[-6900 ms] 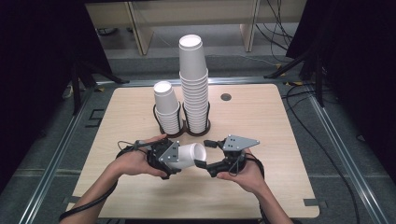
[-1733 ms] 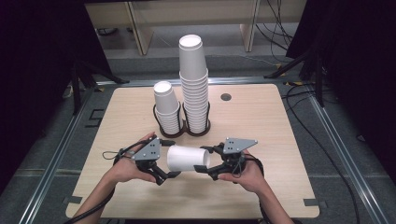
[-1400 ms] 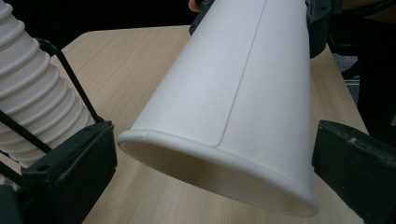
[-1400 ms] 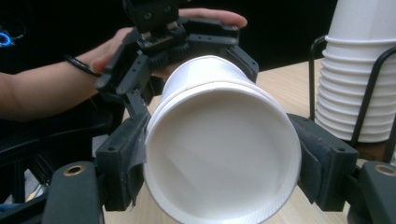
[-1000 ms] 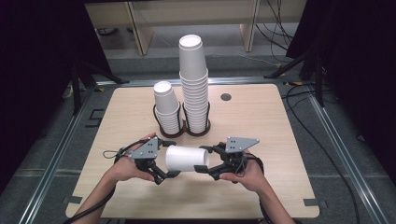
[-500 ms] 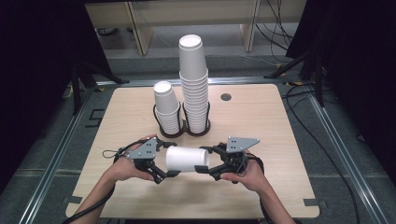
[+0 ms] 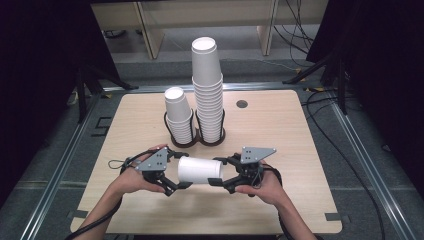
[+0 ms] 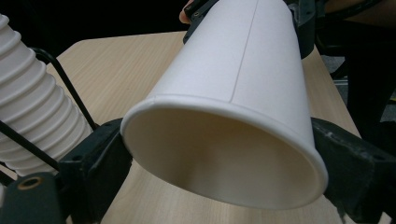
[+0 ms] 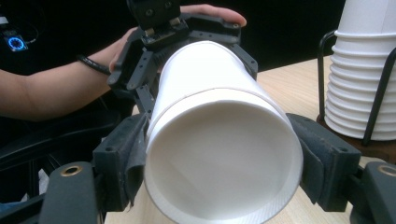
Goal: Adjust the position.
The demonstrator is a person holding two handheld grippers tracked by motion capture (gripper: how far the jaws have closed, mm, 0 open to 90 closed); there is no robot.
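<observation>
Since the earlier high views, the left gripper (image 7: 172, 176) has drawn back from the cups and returned to them, and its jaws have just been closing around the wide, open end of the white paper cups (image 7: 200, 170). What was one compact cup between the hands now reads as two cups partly pulled apart, lying sideways and held above the table (image 7: 310, 150) near its front edge, about midway between the left and right edges.

From the left gripper view, the rim of the outer cup (image 8: 224, 154) sits between the two black jaws, with the pads against its wall on both sides, so that gripper is partly closed on it. From the right gripper view, the right gripper (image 9: 224, 158) has its jaws pressed on either side of the cup's other end (image 9: 224, 163), a firm hold at medium width.

Behind the hands, near the table's middle, stand two black wire holders: the short stack of cups (image 7: 179, 116) on the left and the tall stack of cups (image 7: 207, 90) just beside it. A small dark round hole (image 7: 242, 104) lies toward the far edge.
</observation>
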